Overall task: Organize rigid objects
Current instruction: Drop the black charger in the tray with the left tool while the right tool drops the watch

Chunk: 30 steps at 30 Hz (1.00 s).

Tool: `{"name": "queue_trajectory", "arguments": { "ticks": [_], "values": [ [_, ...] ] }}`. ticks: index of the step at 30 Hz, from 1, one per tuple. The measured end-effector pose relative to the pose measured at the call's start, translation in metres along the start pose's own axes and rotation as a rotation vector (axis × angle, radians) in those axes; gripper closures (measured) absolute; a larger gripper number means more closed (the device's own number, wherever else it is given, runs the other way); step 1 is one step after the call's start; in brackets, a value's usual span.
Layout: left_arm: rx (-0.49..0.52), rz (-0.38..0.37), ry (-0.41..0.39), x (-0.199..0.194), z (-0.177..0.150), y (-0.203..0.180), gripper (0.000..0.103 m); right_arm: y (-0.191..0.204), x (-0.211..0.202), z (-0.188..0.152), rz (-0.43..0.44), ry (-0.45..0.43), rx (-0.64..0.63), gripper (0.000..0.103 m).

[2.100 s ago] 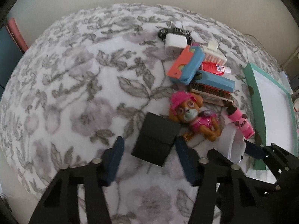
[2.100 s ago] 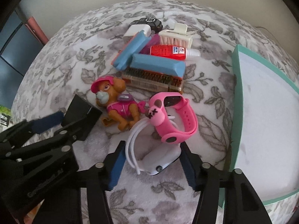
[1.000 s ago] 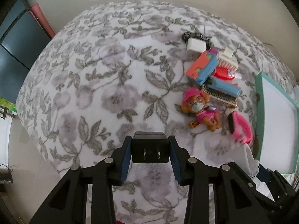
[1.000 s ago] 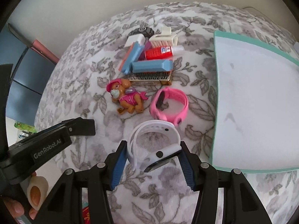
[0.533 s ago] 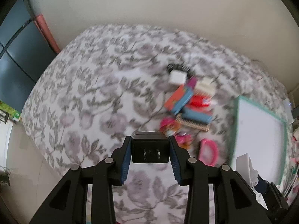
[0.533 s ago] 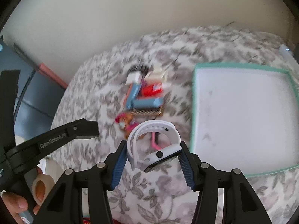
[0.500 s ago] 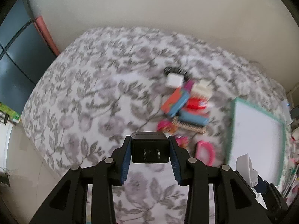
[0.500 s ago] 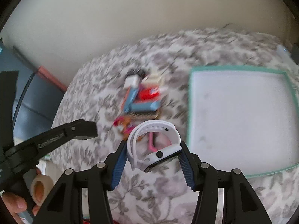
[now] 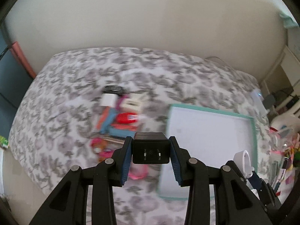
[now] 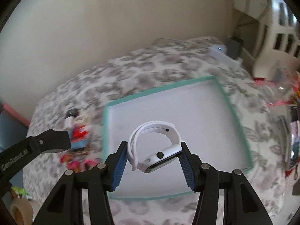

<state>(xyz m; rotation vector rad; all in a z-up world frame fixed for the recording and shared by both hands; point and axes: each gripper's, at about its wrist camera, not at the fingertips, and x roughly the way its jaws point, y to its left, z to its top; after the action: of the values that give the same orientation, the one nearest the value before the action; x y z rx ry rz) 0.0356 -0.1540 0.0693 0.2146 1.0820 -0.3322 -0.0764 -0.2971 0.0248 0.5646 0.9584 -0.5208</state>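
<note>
My left gripper (image 9: 151,151) is shut on a black plug adapter (image 9: 151,151), its two prongs facing the camera, held in the air above the floral bed. My right gripper (image 10: 153,157) is shut on a white smartwatch (image 10: 155,146) and hangs over the white tray with the teal rim (image 10: 234,110). That tray (image 9: 252,135) lies to the right of the adapter in the left wrist view. The white watch (image 9: 243,160) shows at the lower right there. A blurred pile of small objects (image 9: 120,118) lies left of the tray, with a pink watch (image 9: 138,172) and a toy dog (image 9: 99,146) below it.
A floral bedspread (image 9: 75,86) covers the bed against a cream wall. A white device with a blue light (image 10: 218,51) sits at the bed's far right corner. Colourful clutter (image 10: 292,116) lies right of the tray. A tape roll (image 10: 17,211) shows at lower left.
Both grippers have risen and swung right, each keeping its object. The tray now lies under the white watch, and the pile has slid left and shrunk in both views.
</note>
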Motion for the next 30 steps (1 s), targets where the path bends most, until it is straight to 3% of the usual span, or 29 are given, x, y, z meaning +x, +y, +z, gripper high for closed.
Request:
{"name": "queue_trajectory", "arguments": {
  "ticks": [7,11,20,26,30],
  "values": [
    [0.023,-0.064,0.066,0.034,-0.003,-0.058,0.063,-0.054,0.02,0.014,-0.15,0.045,0.069,0.046],
    [0.041,-0.038,0.066,0.053,-0.006,-0.081,0.063,-0.068,0.027,0.019,-0.21,0.043,0.077,0.046],
    [0.049,-0.042,0.122,0.098,-0.02,-0.09,0.063,-0.086,0.046,0.022,-0.263,0.071,0.112,0.046],
    [0.061,-0.052,0.142,0.106,-0.026,-0.093,0.063,-0.089,0.047,0.021,-0.28,0.072,0.121,0.045],
    [0.05,-0.066,0.131,0.104,-0.025,-0.09,0.06,-0.089,0.044,0.021,-0.281,0.061,0.118,0.035]
  ]
}}
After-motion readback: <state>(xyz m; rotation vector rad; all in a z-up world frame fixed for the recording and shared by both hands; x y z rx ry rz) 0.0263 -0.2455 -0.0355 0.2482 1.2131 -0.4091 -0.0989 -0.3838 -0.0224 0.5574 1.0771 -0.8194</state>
